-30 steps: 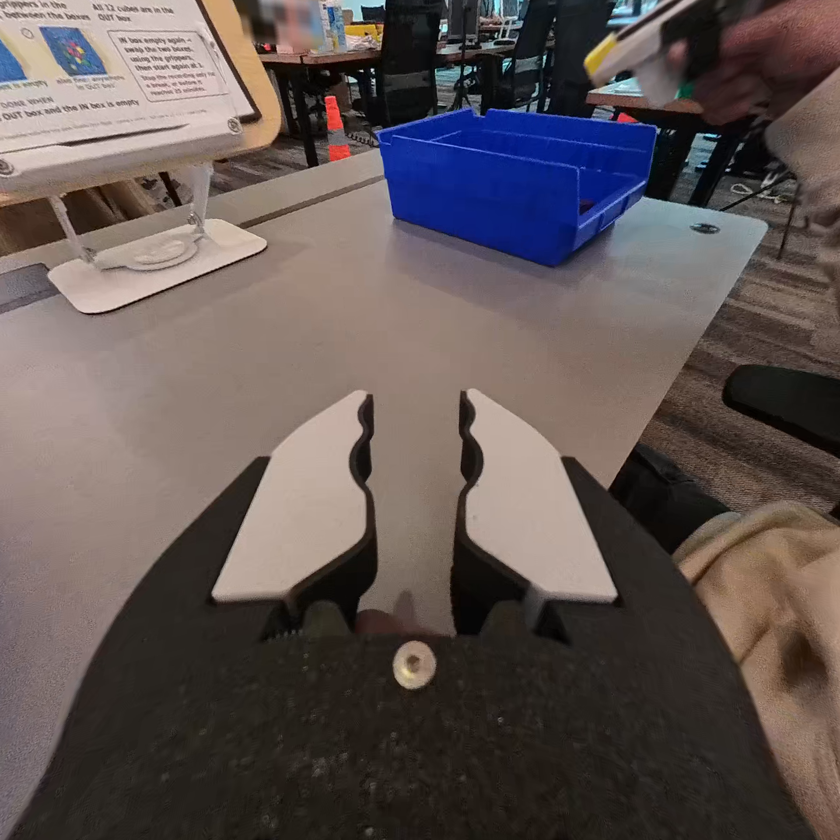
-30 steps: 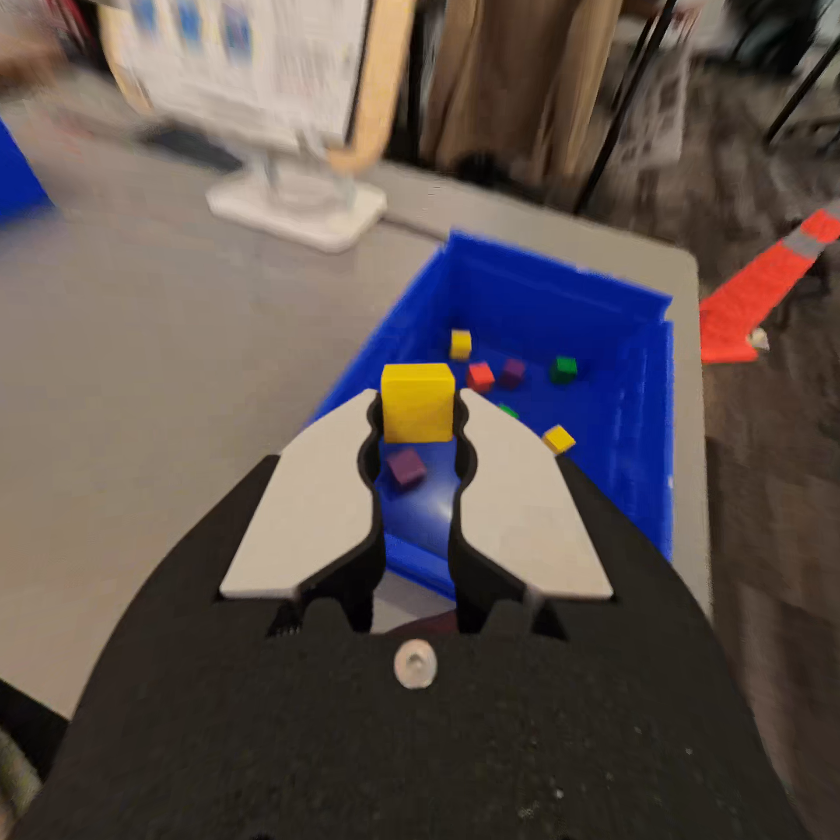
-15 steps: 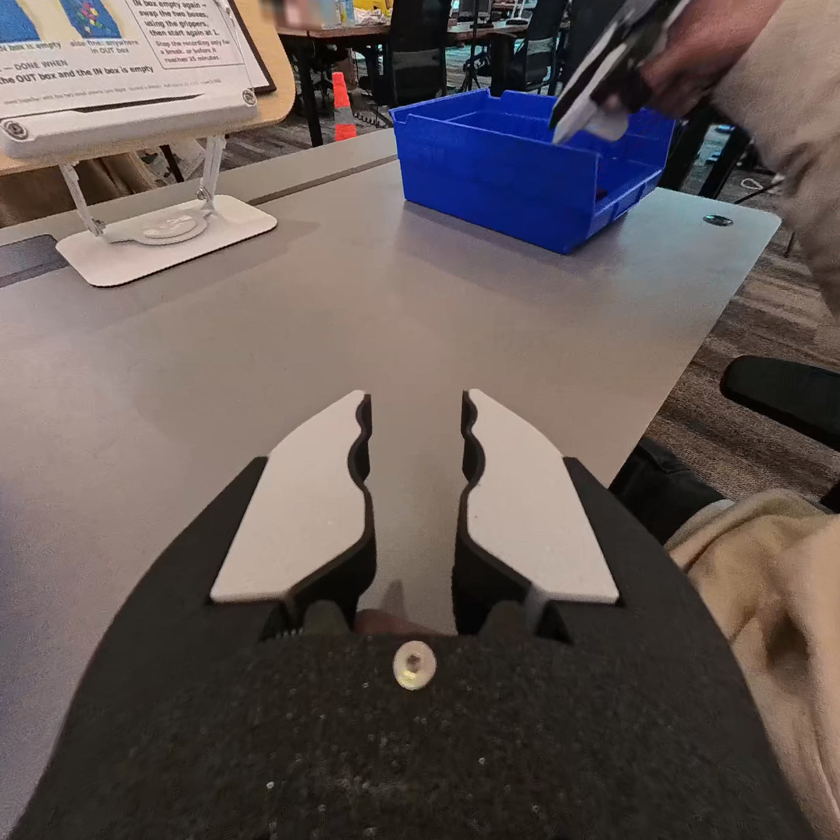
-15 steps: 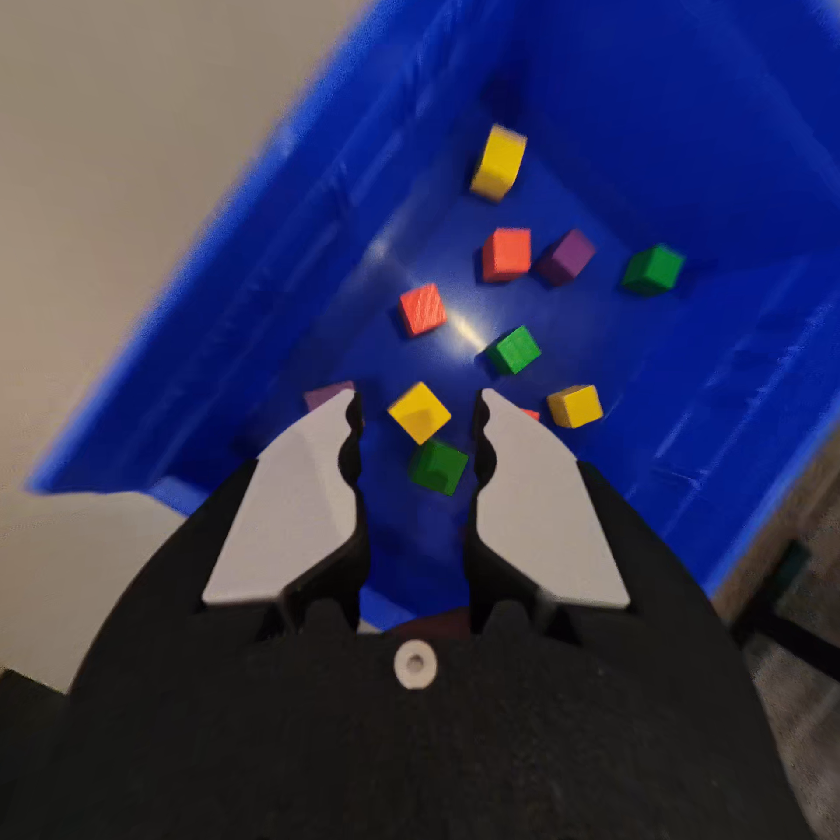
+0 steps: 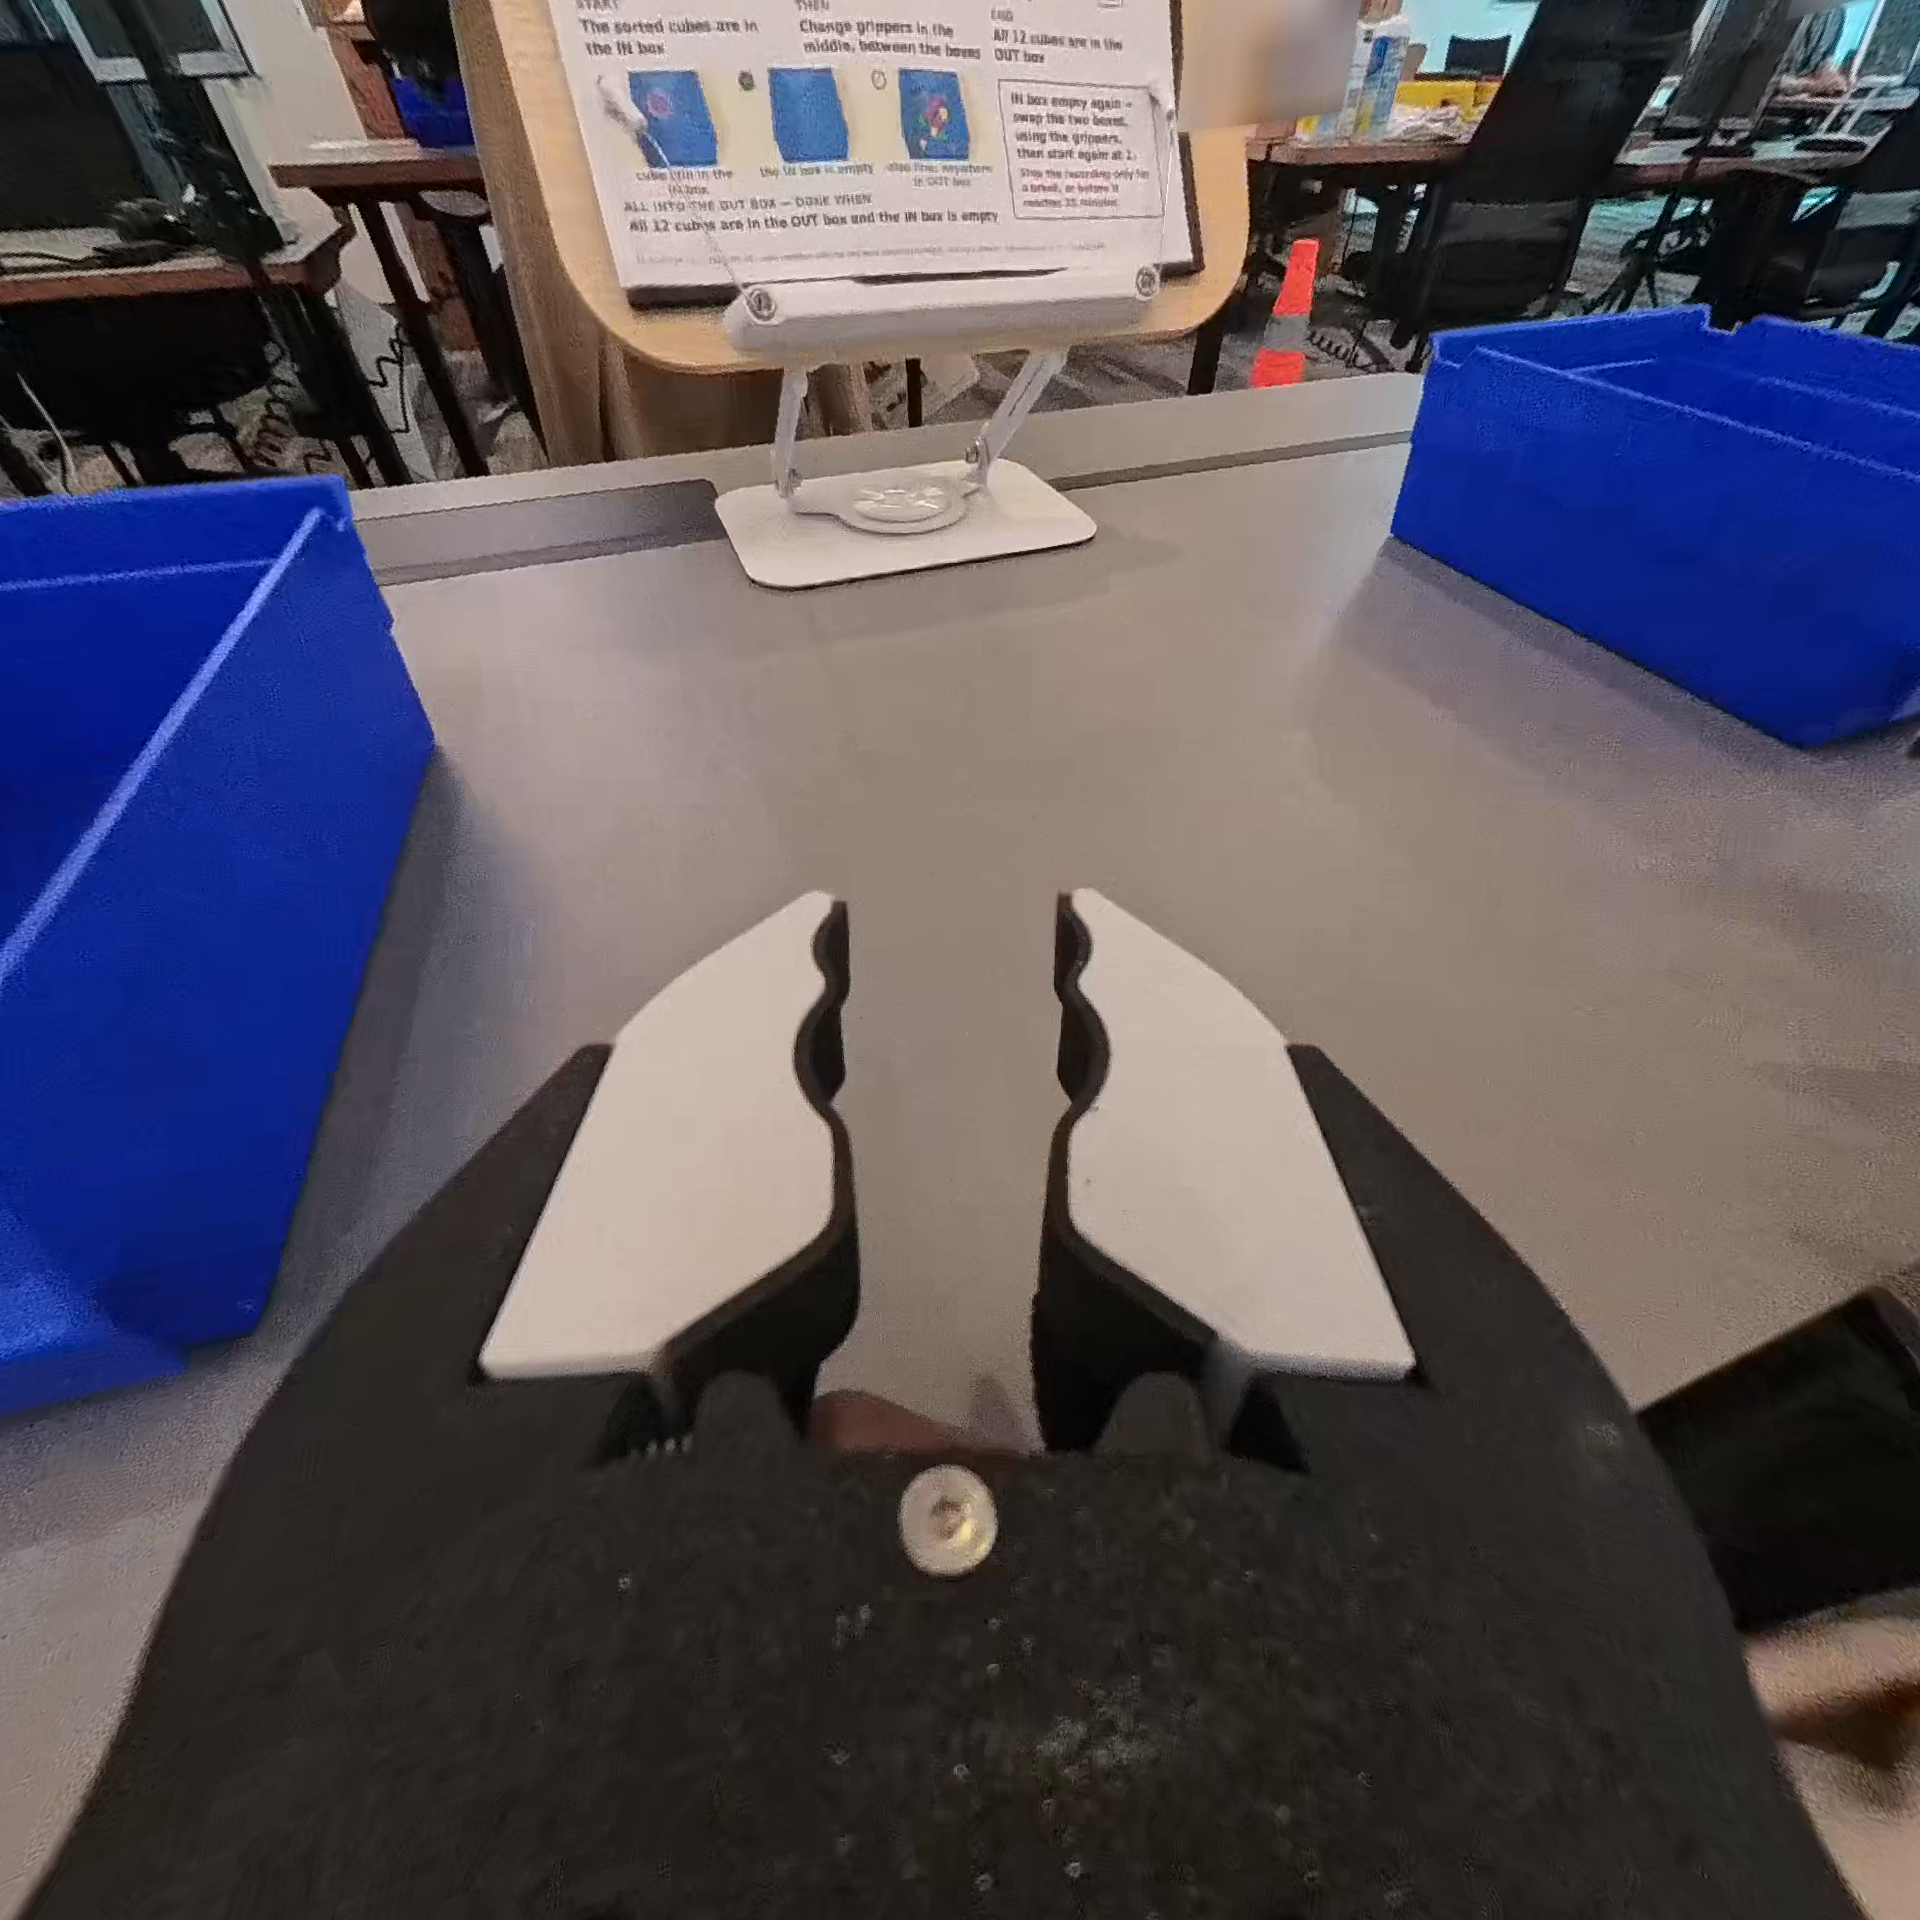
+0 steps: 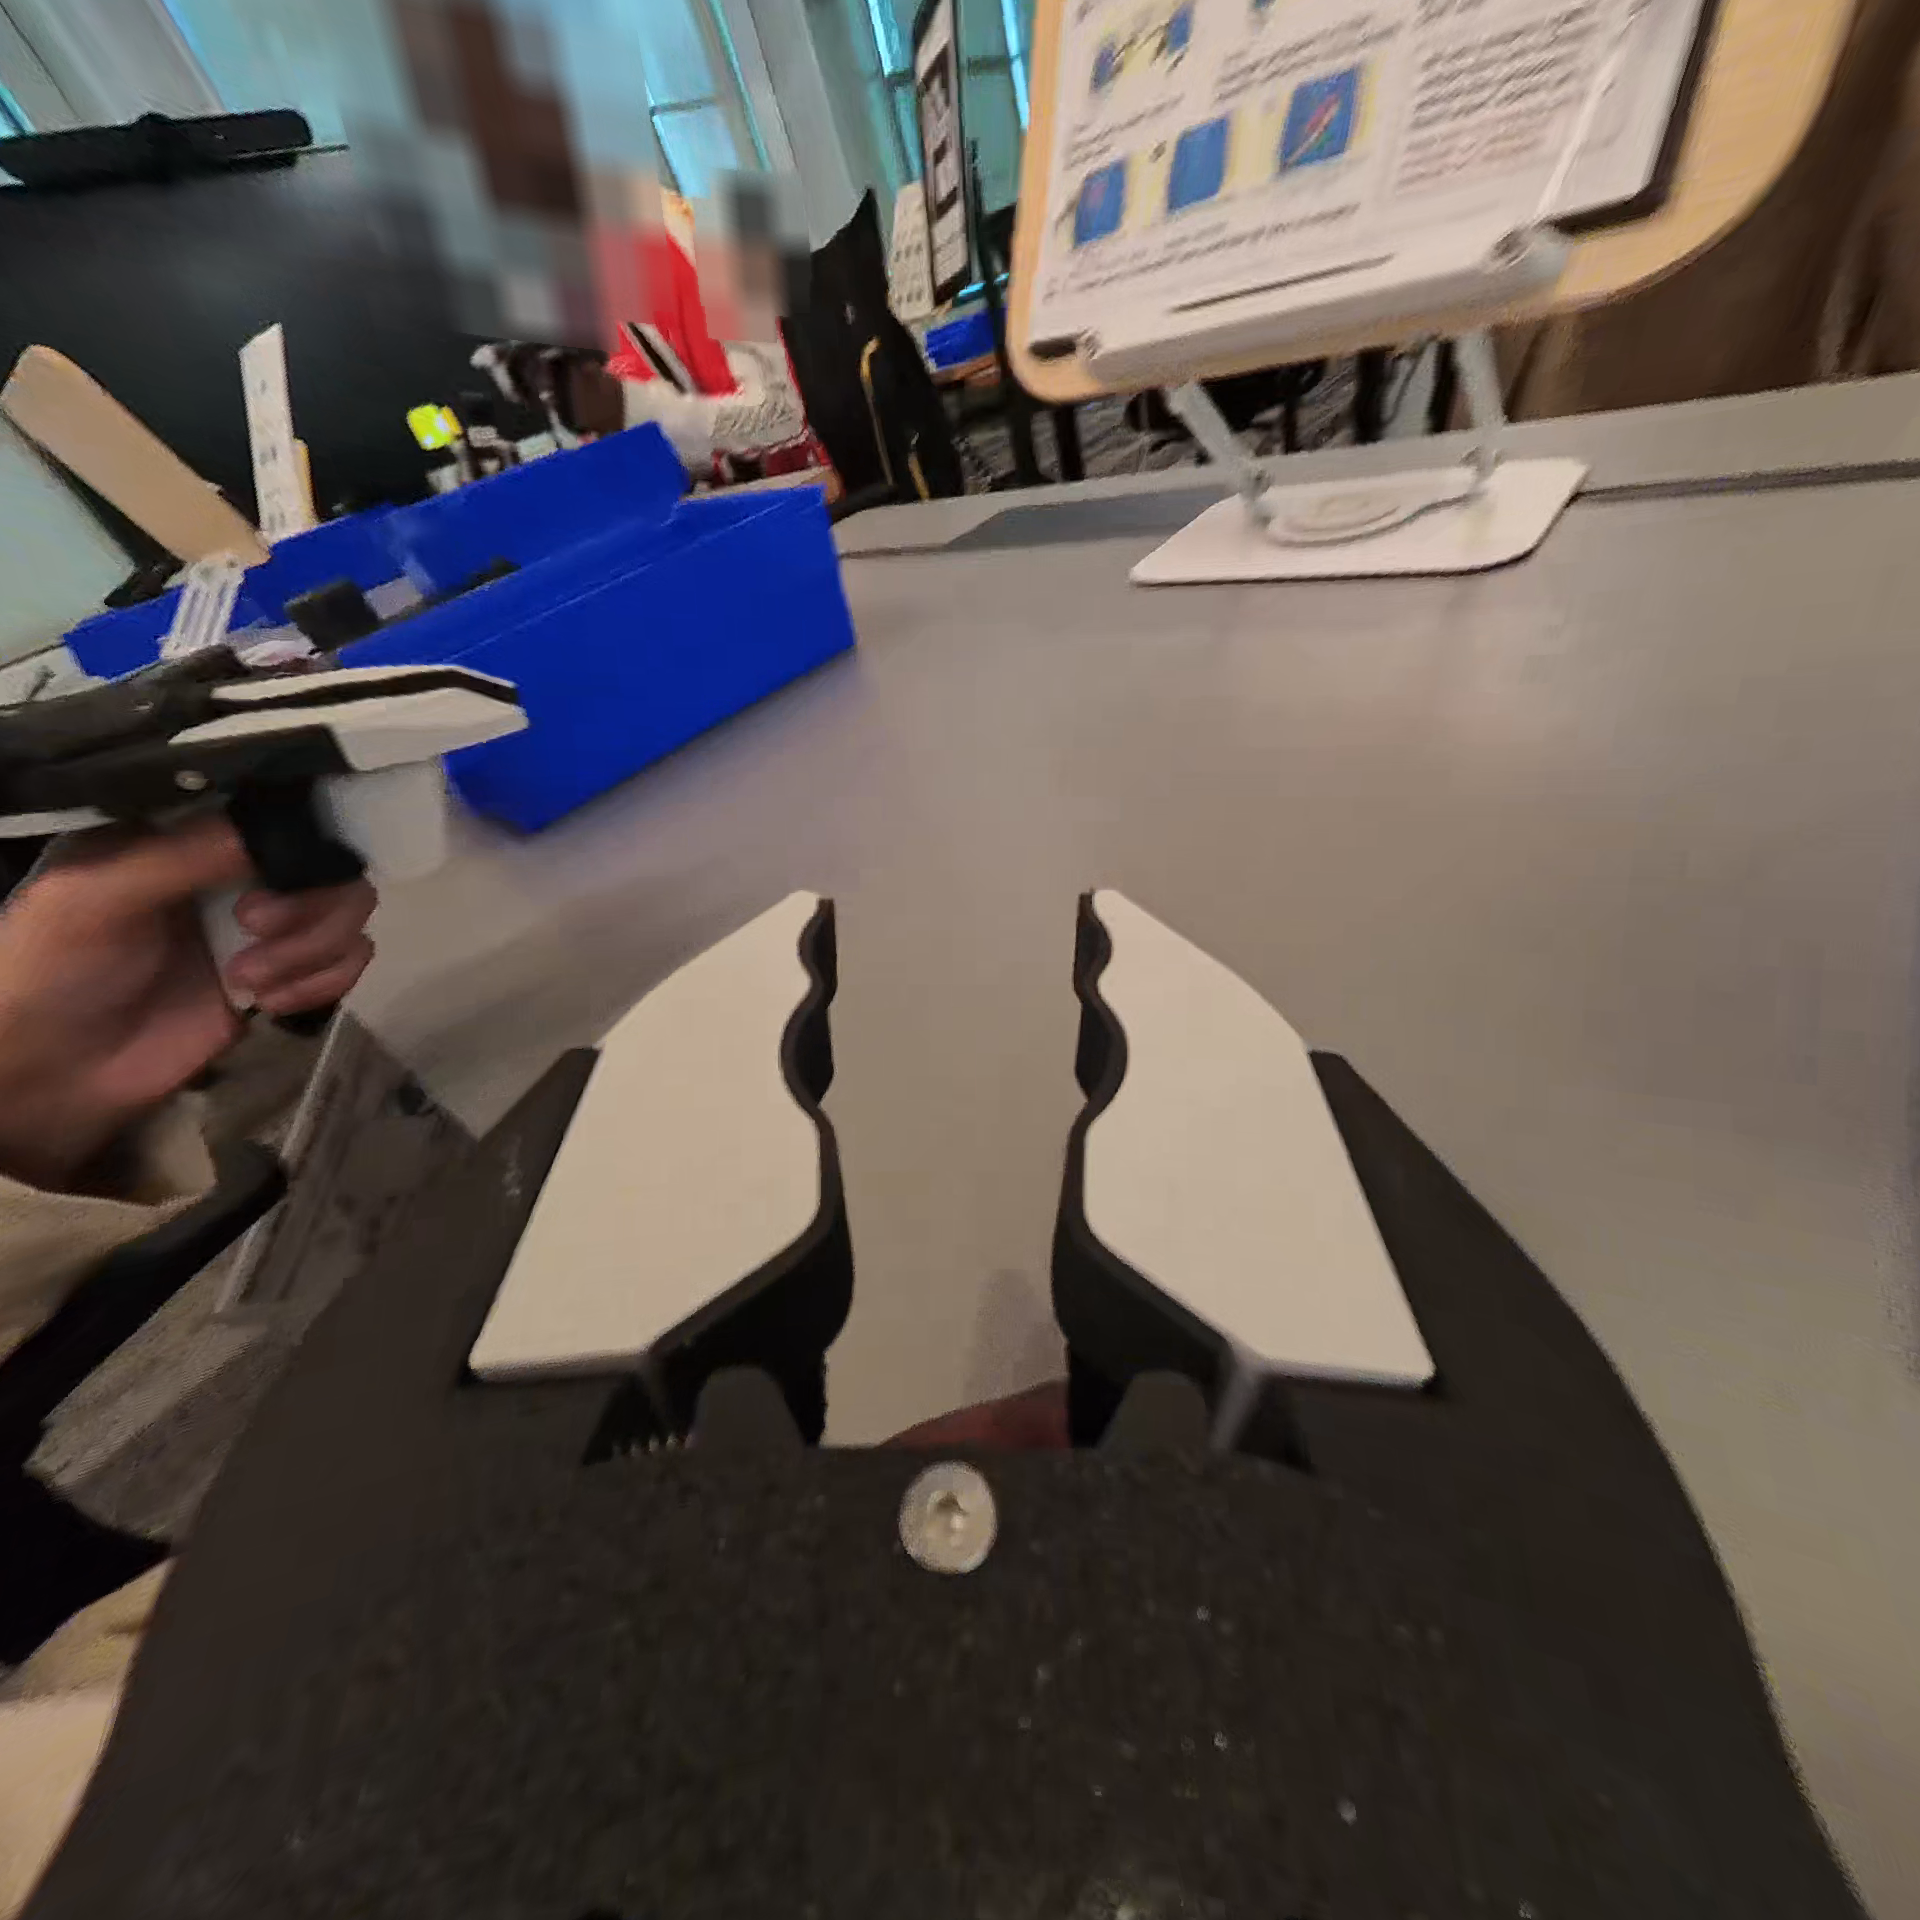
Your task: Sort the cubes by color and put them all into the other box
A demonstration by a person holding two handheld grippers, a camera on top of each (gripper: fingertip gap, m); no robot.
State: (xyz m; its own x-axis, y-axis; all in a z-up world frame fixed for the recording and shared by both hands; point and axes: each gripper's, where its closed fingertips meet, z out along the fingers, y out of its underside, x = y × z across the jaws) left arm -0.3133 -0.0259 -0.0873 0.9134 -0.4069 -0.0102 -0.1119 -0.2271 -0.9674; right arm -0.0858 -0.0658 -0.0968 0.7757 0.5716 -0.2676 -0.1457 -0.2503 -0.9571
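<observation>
Both empty and spread: left claw [image 5: 951,914] and right claw [image 6: 954,914] over bare grey surface [image 5: 1195,790] between blue boxes [image 5: 177,831], no cubes showing, so progress hard to tell.

The left gripper [image 5: 951,914] hangs over the bare grey table [image 5: 1403,935], jaws parted with nothing between them. A blue box [image 5: 197,883] stands near on the left, another blue box [image 5: 1662,520] farther on the right — their insides are hidden. Far centre, an instruction sheet [image 5: 883,135] rests on a white stand [image 5: 904,520]; a blurred shape at the near right edge is perhaps a sleeve.
</observation>
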